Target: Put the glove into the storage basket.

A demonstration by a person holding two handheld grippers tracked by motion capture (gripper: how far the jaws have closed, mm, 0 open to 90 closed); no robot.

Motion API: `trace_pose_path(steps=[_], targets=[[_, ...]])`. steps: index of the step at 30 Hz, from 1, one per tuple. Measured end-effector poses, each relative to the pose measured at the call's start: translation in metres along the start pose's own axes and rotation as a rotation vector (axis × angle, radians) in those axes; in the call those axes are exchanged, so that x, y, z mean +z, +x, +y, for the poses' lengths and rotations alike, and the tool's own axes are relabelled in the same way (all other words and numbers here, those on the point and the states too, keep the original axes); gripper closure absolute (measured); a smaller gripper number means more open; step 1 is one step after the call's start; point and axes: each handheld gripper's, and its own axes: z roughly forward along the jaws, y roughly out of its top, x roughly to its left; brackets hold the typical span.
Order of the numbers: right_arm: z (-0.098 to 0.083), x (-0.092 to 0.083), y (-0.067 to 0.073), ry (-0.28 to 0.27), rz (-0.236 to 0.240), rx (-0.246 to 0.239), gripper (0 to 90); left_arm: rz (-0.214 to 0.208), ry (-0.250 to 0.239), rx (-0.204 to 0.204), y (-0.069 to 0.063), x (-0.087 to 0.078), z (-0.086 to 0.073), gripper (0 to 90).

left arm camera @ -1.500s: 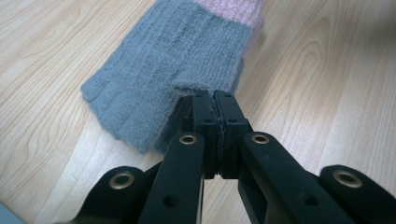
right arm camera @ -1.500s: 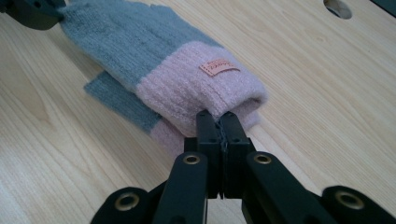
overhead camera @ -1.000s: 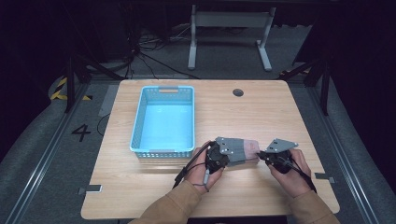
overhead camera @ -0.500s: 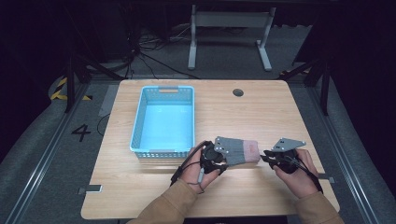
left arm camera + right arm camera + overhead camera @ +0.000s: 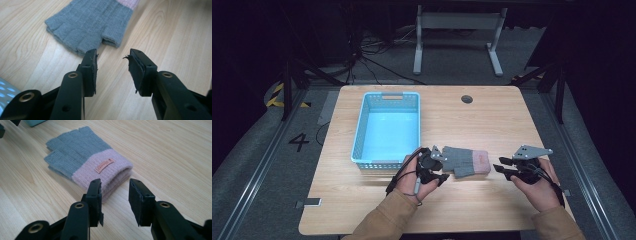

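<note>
Pale wood grain runs across the table (image 5: 492, 120), on which everything rests; a light blue basket (image 5: 388, 129) is set on its left half, empty as far as can be seen; just to the right of the basket's near corner a grey and pink glove (image 5: 468, 161) is laid flat, fingers toward the left, pink cuff toward the right. The left gripper (image 5: 112, 58) is held at the finger end, its jaws having just been opening; nothing is caught between them, and the knit lies just beyond the left pad. The right gripper (image 5: 114, 186) is held at the cuff end, its jaws likewise just opened to a moderate gap, with the cuff's edge just ahead of them and untouched. The glove appears to have been released, folded double at the cuff; a small tan label (image 5: 105, 165) is seen on the pink band. If the glove is next to be lifted into the basket, both ends are best pinched through all layers at once, with the pads brought low and level to the wood so that the fold is kept.
</note>
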Motion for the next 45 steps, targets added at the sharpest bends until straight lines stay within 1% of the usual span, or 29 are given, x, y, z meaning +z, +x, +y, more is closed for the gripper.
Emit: trace_pose_path(steps=[4,5,6,10,13,15,16,19,22,24,28,30,34,36,39,40,42,45], targets=[[0.002,0.0,0.001,-0.006,0.019,0.013,59.6,-0.005,0.024,0.01,0.0,-0.003,-0.001,59.0],[0.002,0.001,0.002,-0.009,0.023,0.014,59.1,-0.003,0.034,0.01,0.0,-0.003,-0.002,59.0],[0.003,0.001,0.002,-0.011,0.03,0.015,58.3,-0.002,0.034,0.007,0.0,-0.003,-0.003,58.9],[0.007,0.005,0.002,-0.003,0.052,0.024,54.6,-0.005,0.055,0.011,0.002,-0.01,-0.007,58.4],[0.014,0.008,0.003,-0.014,0.073,0.043,50.2,-0.009,0.058,0.002,0.003,-0.015,-0.01,57.8],[0.019,0.011,0.004,-0.021,0.077,0.048,46.9,-0.01,0.063,0.002,0.004,-0.017,-0.012,57.1],[0.022,0.012,0.004,-0.021,0.077,0.048,46.0,-0.008,0.059,-0.007,0.004,-0.019,-0.013,57.2],[0.034,0.016,0.004,-0.017,0.089,0.043,43.4,-0.012,0.058,-0.013,0.005,-0.025,-0.017,56.5],[0.045,0.023,0.003,0.012,0.095,0.034,41.5,-0.008,0.059,-0.012,0.006,-0.031,-0.022,56.5],[0.051,0.027,0.002,0.026,0.101,0.024,41.1,-0.004,0.056,-0.024,0.007,-0.036,-0.027,56.1],[0.061,0.038,0.002,0.058,0.115,0.013,39.2,0.002,0.063,-0.032,0.009,-0.046,-0.036,54.9],[0.064,0.045,0.002,0.08,0.121,0.013,38.5,0.01,0.067,-0.042,0.01,-0.049,-0.042,54.4],[0.067,0.06,0.005,0.137,0.134,0.005,36.8,0.017,0.077,-0.045,0.014,-0.054,-0.05,53.6],[0.068,0.067,0.007,0.146,0.13,-0.009,36.9,0.021,0.08,-0.053,0.016,-0.056,-0.054,53.2],[0.071,0.075,0.01,0.158,0.135,-0.014,36.7,0.024,0.079,-0.06,0.019,-0.059,-0.058,53.1],[0.071,0.077,0.011,0.165,0.137,-0.016,36.3,0.021,0.077,-0.067,0.019,-0.059,-0.058,53.1],[0.072,0.083,0.013,0.181,0.144,-0.018,35.6,0.016,0.07,-0.069,0.021,-0.061,-0.058,53.1],[0.072,0.09,0.014,0.203,0.15,-0.021,34.1,-0.02,0.052,-0.082,0.022,-0.062,-0.058,52.9]])
